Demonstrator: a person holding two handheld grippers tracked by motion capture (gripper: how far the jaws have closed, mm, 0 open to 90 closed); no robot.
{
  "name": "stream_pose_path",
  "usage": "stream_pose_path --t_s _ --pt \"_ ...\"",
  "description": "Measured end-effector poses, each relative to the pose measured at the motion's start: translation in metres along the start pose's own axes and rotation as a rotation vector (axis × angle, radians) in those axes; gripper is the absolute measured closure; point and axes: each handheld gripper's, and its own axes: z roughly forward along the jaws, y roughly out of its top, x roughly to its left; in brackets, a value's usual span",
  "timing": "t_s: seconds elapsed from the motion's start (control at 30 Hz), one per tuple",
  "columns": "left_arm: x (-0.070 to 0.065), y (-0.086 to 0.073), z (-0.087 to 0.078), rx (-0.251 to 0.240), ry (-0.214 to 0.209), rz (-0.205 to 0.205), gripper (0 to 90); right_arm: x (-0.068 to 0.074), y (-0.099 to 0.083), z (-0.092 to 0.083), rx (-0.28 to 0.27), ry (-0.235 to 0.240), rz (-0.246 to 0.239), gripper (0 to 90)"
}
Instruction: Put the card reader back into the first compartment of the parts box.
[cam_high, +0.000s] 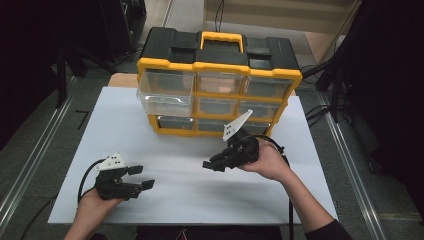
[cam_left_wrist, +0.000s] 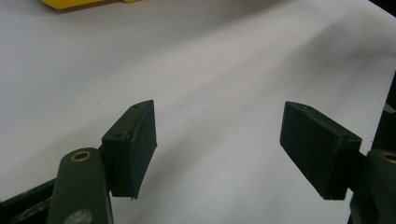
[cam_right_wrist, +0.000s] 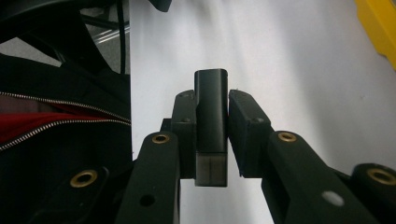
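Jaws of the right gripper (cam_right_wrist: 211, 135) clamp a small dark block (cam_right_wrist: 211, 116) by its flat sides, above the white desk (cam_high: 165, 200) before the drawer cabinet (cam_high: 218, 85); it looks rigid, light, smooth, maybe slippery. Left gripper (cam_left_wrist: 219, 144) jaws gape, empty

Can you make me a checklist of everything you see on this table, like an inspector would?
Surface: white table, bare in front.
Job's things: small black block; yellow-and-black drawer organizer at the back, top-left clear drawer pulled out.
Clutter: nothing seen.
Grippers: right gripper shut on the block; left gripper open, nothing between its jaws.
Cables: black cable beside the right forearm; another at the left gripper.
Surroundings: dark floor, metal rails.
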Motion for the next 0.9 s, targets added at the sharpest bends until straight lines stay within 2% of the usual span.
stream_pose_path --t_s 0.3,0.5,0.63,0.77,0.9 --pt "0.0 0.0 0.0 -0.007 -0.001 -0.005 28.5 -0.001 0.014 -0.001 0.033 0.007 -0.034 70.9" --pt "0.0 -0.001 0.0 -0.004 0.015 -0.004 28.5 0.001 0.02 -0.002 0.028 0.015 -0.032 70.9" --pt "0.0 -0.001 0.0 -0.003 0.01 -0.003 28.5 0.002 0.024 -0.004 0.034 0.01 -0.031 70.9" --pt "-0.001 -0.001 0.001 0.0 0.008 0.008 28.5 0.004 0.031 -0.012 0.022 0.023 -0.034 70.9" --pt "0.0 -0.001 0.0 -0.002 0.009 0.004 28.5 0.006 0.036 -0.019 0.017 0.014 -0.038 70.9"
